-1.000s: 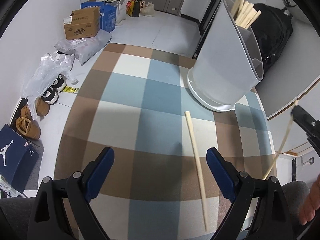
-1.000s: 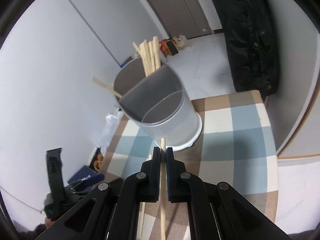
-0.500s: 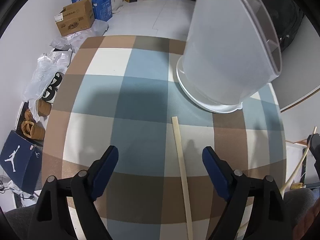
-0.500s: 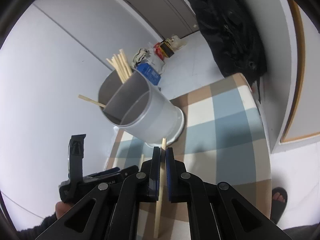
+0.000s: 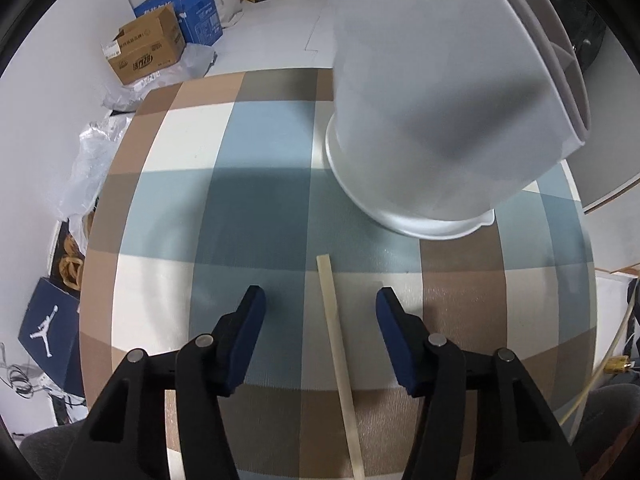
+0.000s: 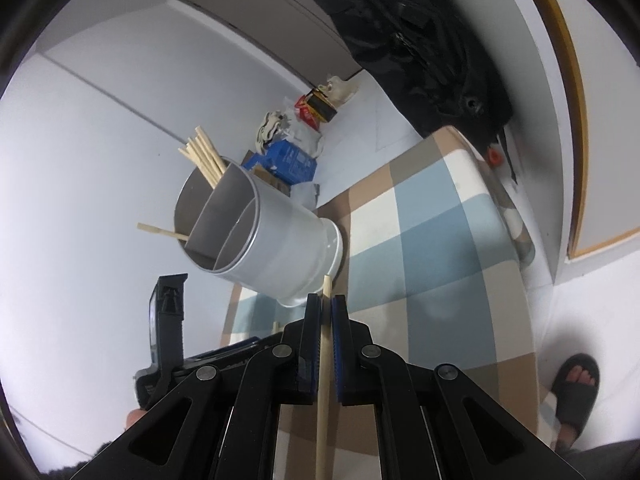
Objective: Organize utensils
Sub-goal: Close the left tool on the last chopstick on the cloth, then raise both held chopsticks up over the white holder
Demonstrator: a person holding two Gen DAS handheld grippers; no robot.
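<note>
A pale wooden chopstick [image 5: 335, 344] lies flat on the checked tablecloth [image 5: 256, 216]. My left gripper [image 5: 320, 300] points down over it; its jaws are closing with the stick between them, and the blue pads stand clear of it on both sides. A grey divided utensil holder [image 5: 440, 92] stands just beyond. In the right wrist view the holder [image 6: 272, 244] has several chopsticks [image 6: 204, 156] in its far compartment. My right gripper [image 6: 327, 306] is shut on another chopstick [image 6: 324, 360], held above the table near the holder's base. The left gripper [image 6: 168, 320] shows at lower left there.
Cardboard and blue boxes [image 5: 160, 44], plastic bags [image 5: 88, 168] and a shoebox [image 5: 44, 332] lie on the floor left of the table. A black bag [image 6: 420, 48] hangs at the far end. A person's sandalled foot [image 6: 576, 392] stands beside the table's right edge.
My left gripper moved forward and down over the lying chopstick and its jaws narrowed around it. My right gripper rolled and sank, keeping its chopstick.
</note>
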